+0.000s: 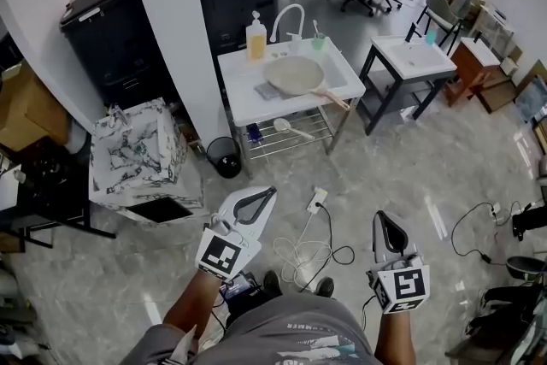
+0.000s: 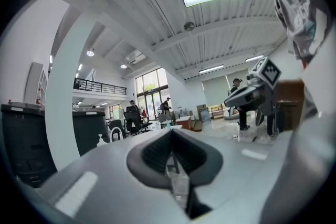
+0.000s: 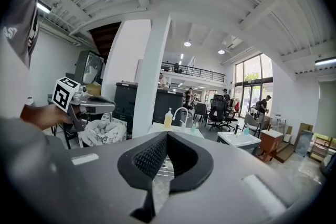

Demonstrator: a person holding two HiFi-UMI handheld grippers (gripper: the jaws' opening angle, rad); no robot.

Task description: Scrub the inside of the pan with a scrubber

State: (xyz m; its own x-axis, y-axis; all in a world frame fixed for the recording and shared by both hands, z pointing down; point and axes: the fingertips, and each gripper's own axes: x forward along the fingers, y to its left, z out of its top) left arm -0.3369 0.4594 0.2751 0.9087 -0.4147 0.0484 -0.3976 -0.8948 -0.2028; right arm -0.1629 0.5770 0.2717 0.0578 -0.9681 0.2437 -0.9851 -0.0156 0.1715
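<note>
Fingers of left gripper (image 1: 267, 196) and right gripper (image 1: 384, 220) are seen fully closed on nothing, well apart from the pan (image 1: 295, 74) lying on the sink worktop (image 1: 244, 104); it is judged stiff, fairly heavy, slippery if wet, best gripped by the handle (image 1: 332, 98).

Open floor (image 1: 385, 175) is stretching between the person and the white sink table (image 1: 248, 103), with only a loose cable (image 1: 299, 256) and a plug strip (image 1: 317, 200) lying across it. A white pillar (image 1: 175, 30) is standing just left of the table, a marbled box (image 1: 137, 154) and a small black bin (image 1: 224, 156) crowding its foot. The pan (image 1: 295, 74) is lying open from above and from the near side, while a soap bottle (image 1: 255, 38) and a faucet (image 1: 286, 17) are lining the far edge. A second table (image 1: 410, 55) is standing apart on the right.
</note>
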